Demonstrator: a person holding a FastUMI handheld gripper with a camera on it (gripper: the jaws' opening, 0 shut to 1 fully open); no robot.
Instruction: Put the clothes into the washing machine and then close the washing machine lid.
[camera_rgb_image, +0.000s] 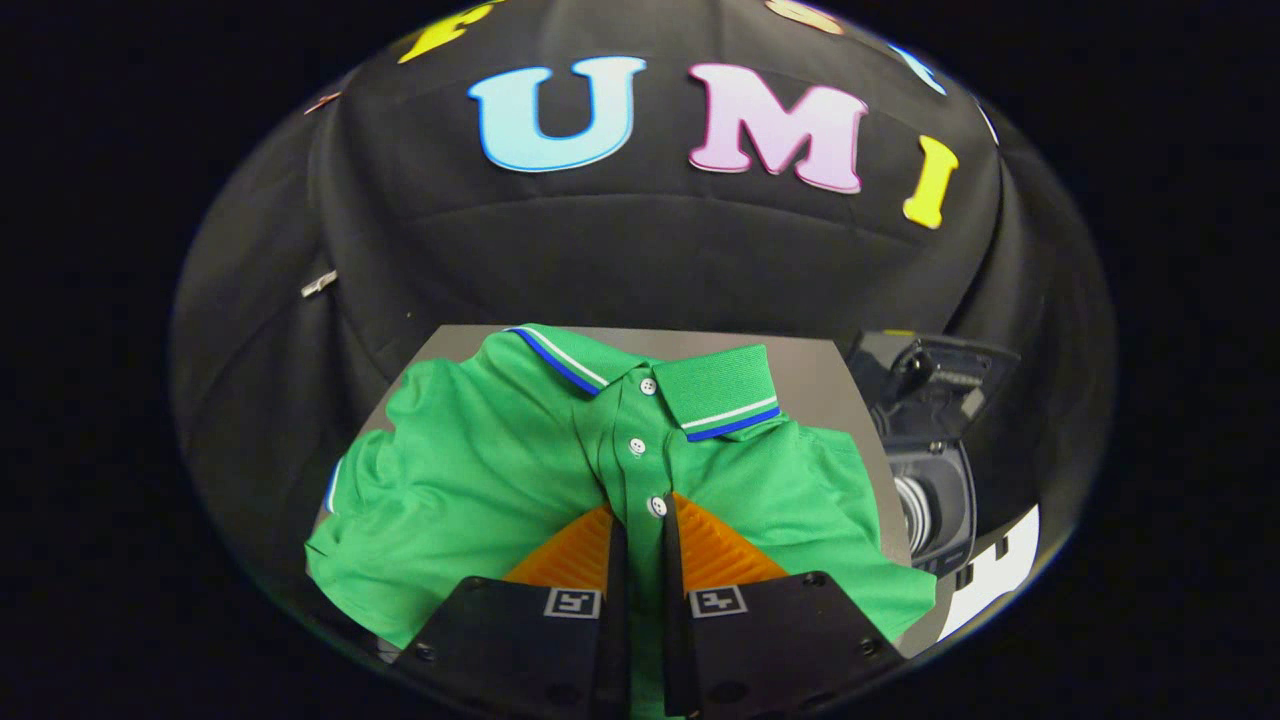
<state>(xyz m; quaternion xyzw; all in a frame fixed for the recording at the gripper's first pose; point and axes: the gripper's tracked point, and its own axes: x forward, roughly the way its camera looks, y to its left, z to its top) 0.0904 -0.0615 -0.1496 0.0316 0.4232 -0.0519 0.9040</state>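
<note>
Polo shirt (480, 470) lies flat on the table (820, 375), its button placket pinched between the nearly closed fingers (641, 520); the open-lidded washing machine (930, 480) sits right of the shirt.

Shirt (480, 470) on table (830, 370); washing machine (935, 470) right of it.

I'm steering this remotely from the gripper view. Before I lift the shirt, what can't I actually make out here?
- Grip: the claw is closed on the shirt's button strip, fabric pinched between both fingers; grip depth is hidden by the fingers.
- Shirt's lower part: covered by the claw body.
- Washing machine beyond the shirt: lid up, but the drum's inside is too dark and partly cut off.
- Table: mostly covered by the shirt.
</note>
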